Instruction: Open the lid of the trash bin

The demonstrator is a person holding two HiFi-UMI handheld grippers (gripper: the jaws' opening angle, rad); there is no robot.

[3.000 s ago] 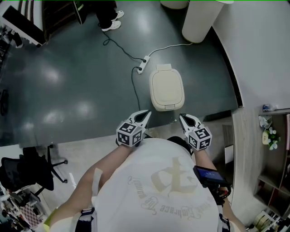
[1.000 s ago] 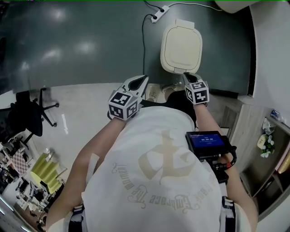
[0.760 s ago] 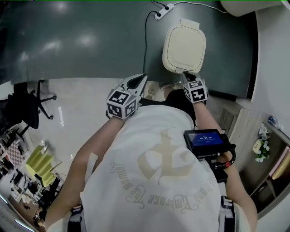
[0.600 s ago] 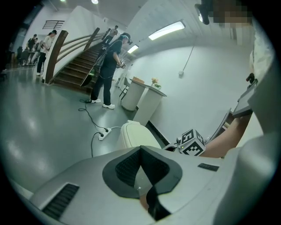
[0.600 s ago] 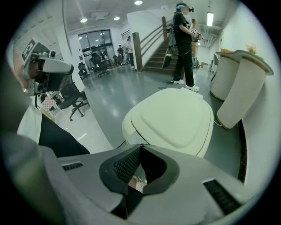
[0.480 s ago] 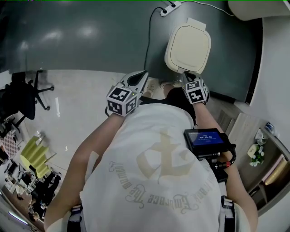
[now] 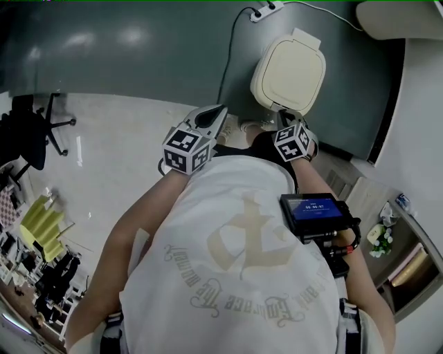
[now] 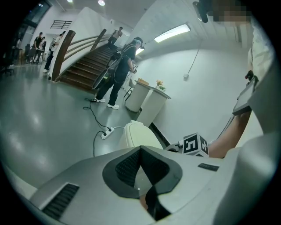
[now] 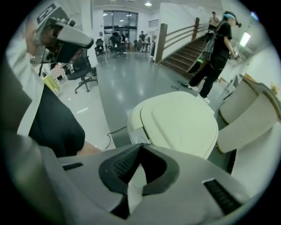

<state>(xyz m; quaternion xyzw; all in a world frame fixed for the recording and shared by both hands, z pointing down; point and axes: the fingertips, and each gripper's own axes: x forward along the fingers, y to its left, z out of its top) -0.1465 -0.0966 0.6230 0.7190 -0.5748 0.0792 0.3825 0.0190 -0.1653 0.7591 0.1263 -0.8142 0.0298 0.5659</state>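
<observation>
The trash bin [image 7: 288, 72] is cream with a rounded lid, and the lid lies flat and closed. It stands on the dark floor just ahead of me. My right gripper [image 7: 284, 119] is shut and empty, its tips at the bin's near edge. In the right gripper view the lid [image 9: 182, 123] fills the space just beyond the closed jaws [image 9: 140, 145]. My left gripper [image 7: 219, 110] is shut and empty too, held left of the bin and apart from it. The left gripper view shows the bin [image 8: 138, 134] ahead and the right gripper's marker cube [image 8: 194, 145].
A power strip [image 7: 266, 10] and its black cable [image 7: 225, 62] lie on the floor left of and behind the bin. A white curved counter [image 7: 398, 17] stands behind it, an office chair [image 7: 28, 135] far left, a wooden shelf [image 7: 377, 235] at right. People stand near a staircase [image 8: 118, 70].
I have come closer to the bin; it now sits right in front of the grippers. The right gripper has come up to the bin's near edge. The lid stays closed.
</observation>
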